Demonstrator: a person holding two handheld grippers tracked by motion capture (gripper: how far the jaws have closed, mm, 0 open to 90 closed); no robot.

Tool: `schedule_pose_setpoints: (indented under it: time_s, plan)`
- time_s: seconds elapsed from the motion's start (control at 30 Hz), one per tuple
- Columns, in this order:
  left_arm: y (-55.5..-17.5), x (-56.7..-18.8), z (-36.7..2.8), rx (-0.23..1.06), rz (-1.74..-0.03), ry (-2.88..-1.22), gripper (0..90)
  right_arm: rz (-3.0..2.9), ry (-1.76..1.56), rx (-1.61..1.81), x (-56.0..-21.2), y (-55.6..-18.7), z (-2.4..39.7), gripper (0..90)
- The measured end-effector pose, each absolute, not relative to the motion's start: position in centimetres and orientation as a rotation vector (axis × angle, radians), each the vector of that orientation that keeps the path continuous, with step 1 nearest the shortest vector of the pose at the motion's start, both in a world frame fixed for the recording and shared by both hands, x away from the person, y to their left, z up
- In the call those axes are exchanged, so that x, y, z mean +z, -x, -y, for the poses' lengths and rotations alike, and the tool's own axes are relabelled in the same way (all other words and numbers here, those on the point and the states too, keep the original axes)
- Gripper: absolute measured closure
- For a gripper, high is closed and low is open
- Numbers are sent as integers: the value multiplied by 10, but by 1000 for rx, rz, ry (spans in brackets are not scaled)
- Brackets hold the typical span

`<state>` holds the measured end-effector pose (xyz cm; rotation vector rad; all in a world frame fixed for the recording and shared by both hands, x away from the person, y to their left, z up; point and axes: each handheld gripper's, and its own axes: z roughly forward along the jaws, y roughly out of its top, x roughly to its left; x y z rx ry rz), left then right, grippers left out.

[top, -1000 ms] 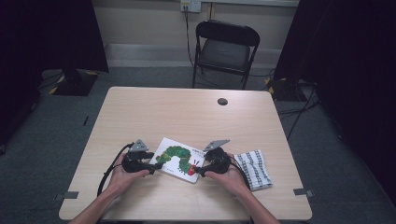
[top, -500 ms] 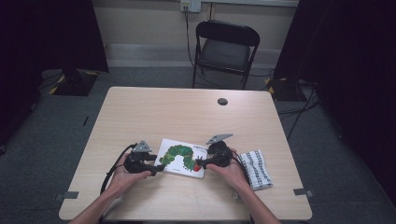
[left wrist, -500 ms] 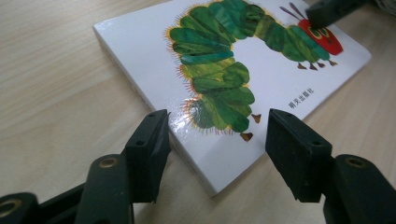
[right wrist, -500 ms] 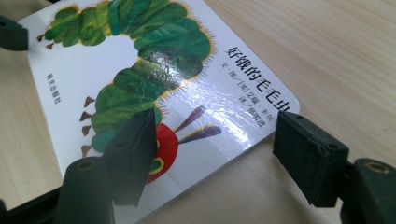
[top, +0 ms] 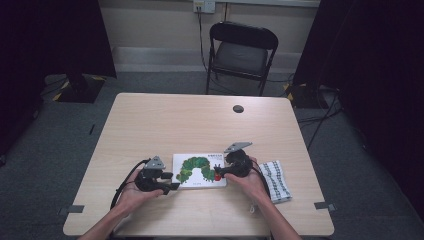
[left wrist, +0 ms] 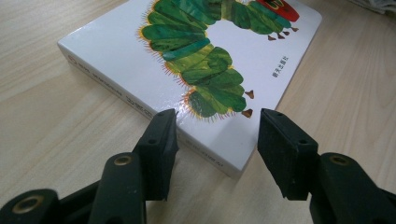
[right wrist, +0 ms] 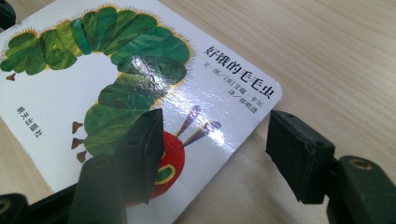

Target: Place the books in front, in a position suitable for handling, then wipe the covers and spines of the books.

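1. Book flat on table, near front edge.
2. Left gripper at its left end, right gripper at its right.
3. Cloth right of book, seemingly apart.
4. Chair behind table.

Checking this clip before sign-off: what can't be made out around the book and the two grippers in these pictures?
- Book: its underside lies against the table in the high view.
- Left gripper: whether its jaws, which have just been closing, touch the book's corner; left gripper view.
- Right gripper: one jaw covers the caterpillar's red head.
- Checked cloth: partly behind the right hand; pattern too small.
- Dark disc: too small to identify.
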<state>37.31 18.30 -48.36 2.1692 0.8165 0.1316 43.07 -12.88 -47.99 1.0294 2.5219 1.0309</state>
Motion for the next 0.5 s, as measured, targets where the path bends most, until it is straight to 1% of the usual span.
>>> schedule_pose_setpoints:
  time_s: [0.1, 0.13, 0.17, 0.23, 0.3, 0.33, 0.4, 0.47, 0.5]
  plan:
    - [-372, -484, -181, 127, -821, -2159, 467, -2535, -1025, 1053, -479, -430, 130, 361]
    - [-372, -483, -182, 141, -824, -2156, 450, -2535, -1023, 1076, -478, -429, 130, 361]
    - [-373, -482, -183, 159, -838, -2145, 345, -2511, -1012, 1119, -471, -426, 134, 358]
    - [-374, -480, -187, 158, -857, -2116, 342, -2496, -1014, 1136, -467, -424, 136, 354]
    - [-376, -480, -192, 176, -883, -2112, 284, -2479, -1038, 1156, -461, -422, 144, 349]
    - [-376, -479, -195, 178, -894, -2109, 246, -2455, -1050, 1154, -457, -419, 156, 349]
    - [-375, -478, -199, 208, -905, -2099, 238, -2444, -1062, 1150, -456, -418, 161, 347]
    - [-374, -475, -205, 235, -916, -2094, 192, -2424, -1080, 1136, -453, -414, 175, 344]
    - [-373, -474, -206, 245, -924, -2086, 188, -2402, -1108, 1111, -451, -410, 189, 341]
